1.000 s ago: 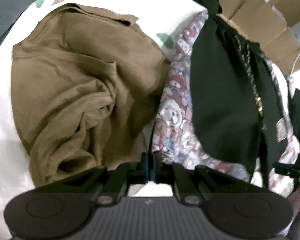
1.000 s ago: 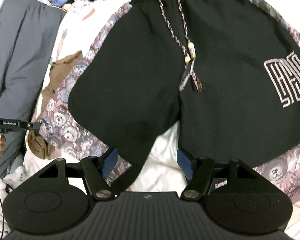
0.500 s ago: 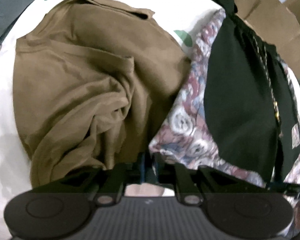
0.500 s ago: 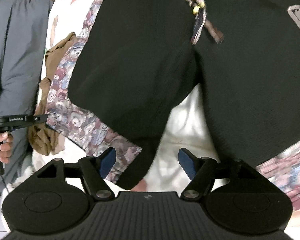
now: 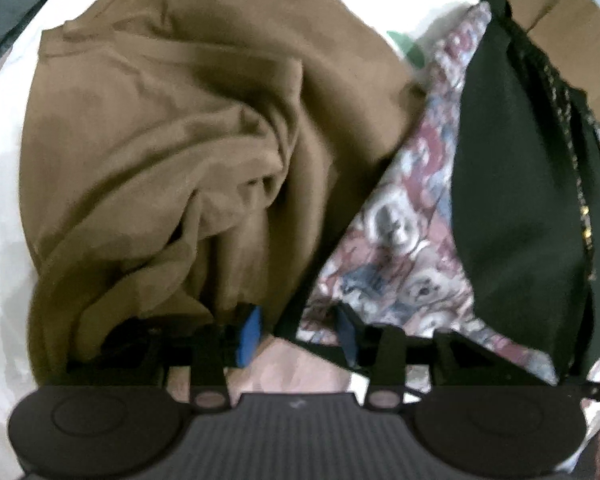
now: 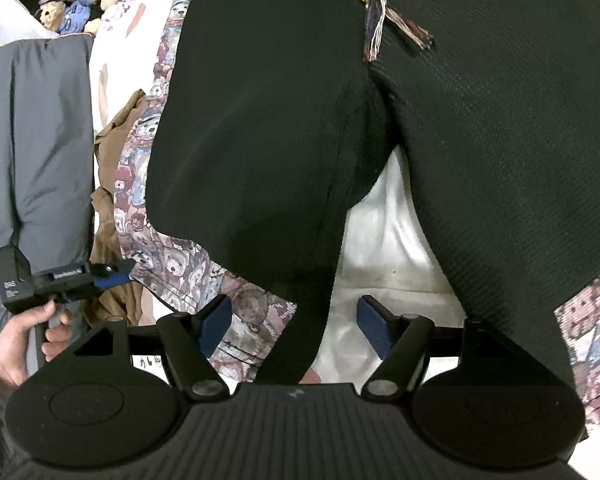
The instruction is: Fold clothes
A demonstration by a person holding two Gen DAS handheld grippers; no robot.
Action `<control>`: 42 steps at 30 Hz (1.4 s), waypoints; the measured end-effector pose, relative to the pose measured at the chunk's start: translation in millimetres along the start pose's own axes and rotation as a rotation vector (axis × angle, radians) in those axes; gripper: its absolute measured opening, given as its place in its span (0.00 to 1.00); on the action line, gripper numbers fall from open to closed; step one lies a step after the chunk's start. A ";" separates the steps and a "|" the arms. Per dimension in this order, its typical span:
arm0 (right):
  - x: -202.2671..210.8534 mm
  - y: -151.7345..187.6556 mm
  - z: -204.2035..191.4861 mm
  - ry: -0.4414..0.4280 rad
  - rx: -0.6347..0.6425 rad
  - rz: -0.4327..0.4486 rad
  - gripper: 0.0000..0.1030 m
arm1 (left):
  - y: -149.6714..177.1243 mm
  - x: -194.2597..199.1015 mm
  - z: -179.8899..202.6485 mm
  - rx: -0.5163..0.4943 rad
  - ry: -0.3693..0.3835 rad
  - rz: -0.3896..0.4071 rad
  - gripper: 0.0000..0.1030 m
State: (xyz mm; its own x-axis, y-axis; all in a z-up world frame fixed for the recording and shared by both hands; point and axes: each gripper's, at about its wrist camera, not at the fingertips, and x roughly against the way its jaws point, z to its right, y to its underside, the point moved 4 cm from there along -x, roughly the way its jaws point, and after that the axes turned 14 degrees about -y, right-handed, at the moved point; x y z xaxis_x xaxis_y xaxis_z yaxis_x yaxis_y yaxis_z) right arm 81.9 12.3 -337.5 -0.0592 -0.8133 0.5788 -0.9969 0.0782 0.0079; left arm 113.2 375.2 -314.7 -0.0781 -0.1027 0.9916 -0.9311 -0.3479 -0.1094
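Black shorts with bear-print side panels and a beaded drawstring lie spread on a white sheet. My right gripper is open just above the sheet, with the hem of the left leg between its blue pads, which do not press on it. In the left wrist view the bear-print panel meets a crumpled brown garment. My left gripper is low over that hem corner, its jaws opening, pads clear of the cloth. In the right wrist view the left gripper shows, held by a hand.
A grey padded garment lies along the left of the bed, with a small teddy bear behind it. Cardboard boxes stand beyond the shorts. The white sheet shows left of the brown garment.
The left jaws went from shut to parted. Both grippers sank closer to the cloth, and the right one tilted further over the left leg hem.
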 end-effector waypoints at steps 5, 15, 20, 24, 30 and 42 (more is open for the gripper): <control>-3.7 1.4 -3.4 0.011 0.054 -0.038 0.18 | 3.7 3.2 -2.2 -0.035 -0.040 0.013 0.12; 18.4 8.0 -10.3 0.011 0.135 -0.101 0.02 | 0.4 36.7 -30.1 -0.057 -0.003 -0.022 0.06; 27.0 8.0 -7.0 -0.003 0.125 -0.091 0.03 | 2.8 47.0 -34.0 -0.069 0.003 -0.026 0.06; 25.1 5.9 -2.6 -0.034 0.081 -0.073 0.22 | 6.5 44.9 -38.2 -0.033 0.021 -0.017 0.16; 14.1 9.0 4.2 -0.065 0.043 -0.065 0.67 | 8.8 36.9 -48.2 0.048 0.067 0.008 0.28; 0.2 19.8 8.0 -0.066 -0.015 -0.117 0.06 | 10.8 28.2 -37.7 -0.023 0.033 0.006 0.09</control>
State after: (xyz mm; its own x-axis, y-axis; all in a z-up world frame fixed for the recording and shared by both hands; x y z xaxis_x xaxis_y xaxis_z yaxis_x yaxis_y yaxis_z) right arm 61.8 9.1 -343.7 0.0533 -0.8533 0.5187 -0.9964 -0.0109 0.0843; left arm 87.6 403.7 -285.3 -0.0949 -0.0733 0.9928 -0.9384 -0.3262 -0.1138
